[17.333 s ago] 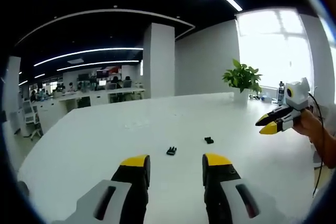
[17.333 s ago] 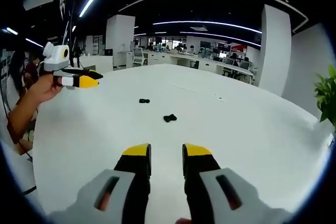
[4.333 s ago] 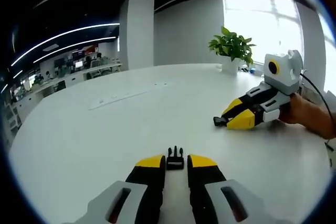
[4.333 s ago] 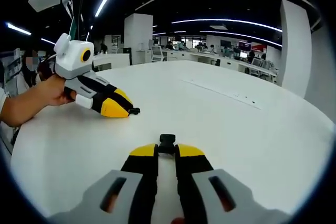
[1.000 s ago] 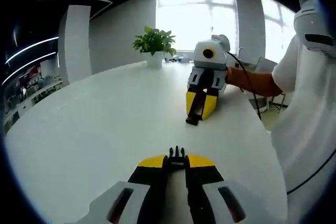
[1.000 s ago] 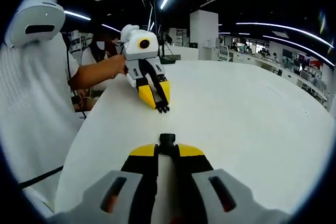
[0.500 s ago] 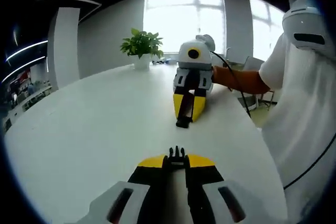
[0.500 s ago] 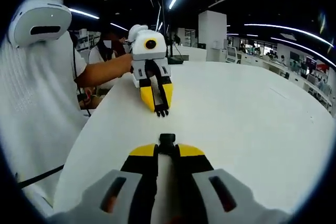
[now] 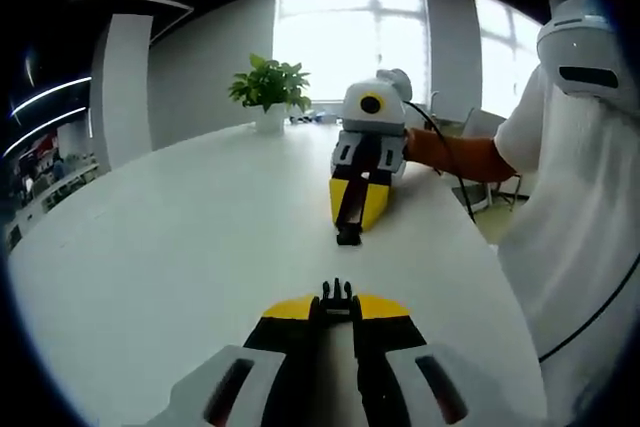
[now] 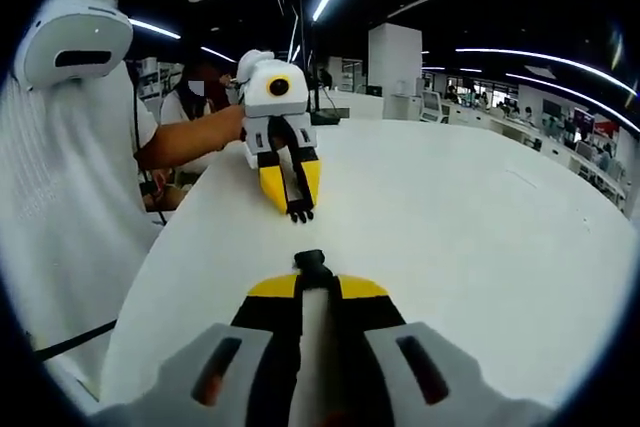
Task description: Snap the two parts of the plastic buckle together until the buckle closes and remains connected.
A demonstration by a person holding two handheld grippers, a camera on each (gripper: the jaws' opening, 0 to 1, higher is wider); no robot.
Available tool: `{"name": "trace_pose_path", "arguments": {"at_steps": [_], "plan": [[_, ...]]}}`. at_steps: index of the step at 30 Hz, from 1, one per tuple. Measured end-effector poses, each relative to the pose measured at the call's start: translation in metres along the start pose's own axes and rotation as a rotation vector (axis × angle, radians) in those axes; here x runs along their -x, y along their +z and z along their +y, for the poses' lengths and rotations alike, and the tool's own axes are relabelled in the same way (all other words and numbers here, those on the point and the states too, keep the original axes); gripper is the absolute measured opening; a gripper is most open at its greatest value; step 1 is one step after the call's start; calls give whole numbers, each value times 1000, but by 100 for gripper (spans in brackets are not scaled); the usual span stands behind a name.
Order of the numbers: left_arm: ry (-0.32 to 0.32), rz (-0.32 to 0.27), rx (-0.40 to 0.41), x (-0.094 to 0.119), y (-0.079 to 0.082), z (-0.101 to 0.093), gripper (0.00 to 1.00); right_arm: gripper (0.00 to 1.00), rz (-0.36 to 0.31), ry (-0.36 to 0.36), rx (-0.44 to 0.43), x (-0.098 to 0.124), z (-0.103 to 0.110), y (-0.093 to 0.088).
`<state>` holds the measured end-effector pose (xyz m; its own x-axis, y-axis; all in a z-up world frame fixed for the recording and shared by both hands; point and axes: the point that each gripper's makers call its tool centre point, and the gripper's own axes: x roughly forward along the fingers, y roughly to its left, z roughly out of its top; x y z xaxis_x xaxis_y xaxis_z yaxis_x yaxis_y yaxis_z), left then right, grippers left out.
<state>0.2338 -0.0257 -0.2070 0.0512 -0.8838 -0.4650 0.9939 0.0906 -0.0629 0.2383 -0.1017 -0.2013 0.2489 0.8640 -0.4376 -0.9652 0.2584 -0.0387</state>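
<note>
The pronged buckle half, small and black, sits pinched between the yellow tips of the left gripper, its prongs pointing forward, away from the camera and toward the other gripper. The socket buckle half, also black, is held the same way at the tips of the right gripper, whose jaws are pressed close on it with only its front end poking out past the yellow pads. The two halves are apart, not joined: in the left gripper view the socket half hangs at the tip of the right gripper, facing the prongs across a stretch of bare white table; in the right gripper view the pronged half shows at the tip of the left gripper, likewise across a gap of table. Both grippers point nose to nose, roughly in line, just above the tabletop. Beyond the right gripper in the left gripper view, a forearm reaches back to a person in a white shirt at the table's edge. Farther along the table from the buckle stands a potted plant before a bright window, with a white column off to one side.
</note>
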Motion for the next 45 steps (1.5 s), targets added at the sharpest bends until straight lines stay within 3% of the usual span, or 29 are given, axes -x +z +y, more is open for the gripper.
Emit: {"name": "trace_pose_path", "arguments": {"at_steps": [19,45], "plan": [[-13,-6,-3,2,1,-2,12,17,14,95,45,-7,6,5],[-3,-8,1,2,0,-4,12,13,-8,81,37,-4,6,5]]}}
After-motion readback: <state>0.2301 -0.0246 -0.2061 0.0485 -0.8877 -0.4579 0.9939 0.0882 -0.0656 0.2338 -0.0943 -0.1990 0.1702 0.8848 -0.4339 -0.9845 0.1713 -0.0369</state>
